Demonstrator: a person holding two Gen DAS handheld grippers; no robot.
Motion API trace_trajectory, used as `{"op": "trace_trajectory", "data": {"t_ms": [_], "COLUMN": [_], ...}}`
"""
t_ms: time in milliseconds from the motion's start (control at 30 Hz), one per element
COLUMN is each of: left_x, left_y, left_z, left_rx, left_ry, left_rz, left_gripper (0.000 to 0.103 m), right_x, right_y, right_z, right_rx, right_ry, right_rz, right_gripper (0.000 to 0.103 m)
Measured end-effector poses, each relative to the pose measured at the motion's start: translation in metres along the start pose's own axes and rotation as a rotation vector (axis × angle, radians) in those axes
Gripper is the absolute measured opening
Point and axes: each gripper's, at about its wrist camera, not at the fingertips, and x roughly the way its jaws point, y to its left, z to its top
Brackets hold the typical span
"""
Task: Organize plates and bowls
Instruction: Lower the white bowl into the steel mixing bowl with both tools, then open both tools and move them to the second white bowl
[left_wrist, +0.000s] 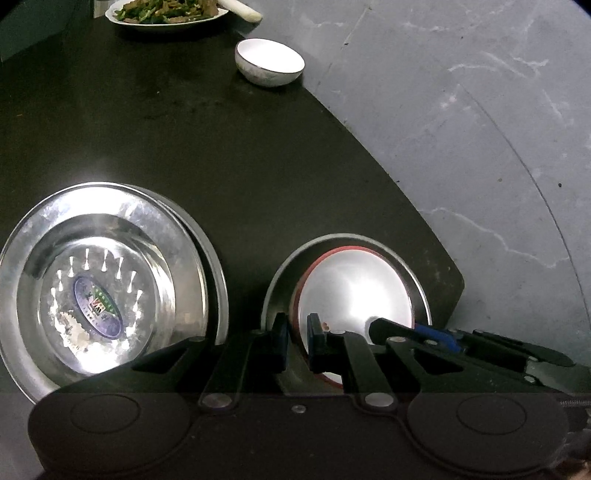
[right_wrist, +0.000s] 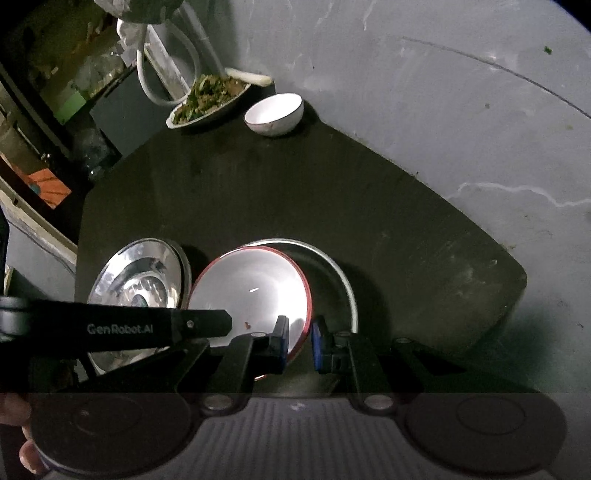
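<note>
A red-rimmed steel bowl (left_wrist: 354, 288) sits tilted inside a larger steel bowl (left_wrist: 280, 273) near the dark table's front edge. My left gripper (left_wrist: 297, 339) is shut on the red-rimmed bowl's near-left rim. My right gripper (right_wrist: 299, 343) is shut on the same bowl's (right_wrist: 251, 284) near-right rim, inside the larger bowl (right_wrist: 340, 291). Two stacked steel plates (left_wrist: 96, 280) lie to the left; they also show in the right wrist view (right_wrist: 140, 277). A white ceramic bowl (left_wrist: 269, 61) stands at the far table edge.
A white plate of cooked greens (left_wrist: 166, 13) with a white spoon handle sits at the back, also seen in the right wrist view (right_wrist: 210, 98). The dark table (left_wrist: 184, 147) ends in a curved edge to the right, above a grey marbled floor (left_wrist: 461, 92). Clutter stands at far left (right_wrist: 44, 110).
</note>
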Motion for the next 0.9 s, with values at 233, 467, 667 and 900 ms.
{"op": "trace_trajectory", "data": {"t_ms": [233,467,667,900], "left_x": [0.001,-0.005,-0.026,-0.061], "left_y": [0.002,0.006,0.004,0.019], "left_z": [0.002,-0.002,-0.004,-0.013], "left_rx": [-0.002,-0.012,-0.002,-0.066], "left_ry": [0.001,-0.002,-0.062,-0.257], "left_rz": [-0.005,-0.025,-0.059,0.022], "left_gripper": [0.012,0.019,0.037,0.088], "right_x": [0.003,0.001,-0.009,-0.033], "right_y": [-0.001,-0.002,-0.001,0.002], "right_z": [0.002,0.002,0.0,0.0], "right_rx": [0.007,0.004,-0.015,-0.041], "right_ry": [0.025,0.019,-0.015,-0.118], "right_rz": [0.002,-0.024,-0.036,-0.069], "right_gripper": [0.016,0.022,0.026,0.079]}}
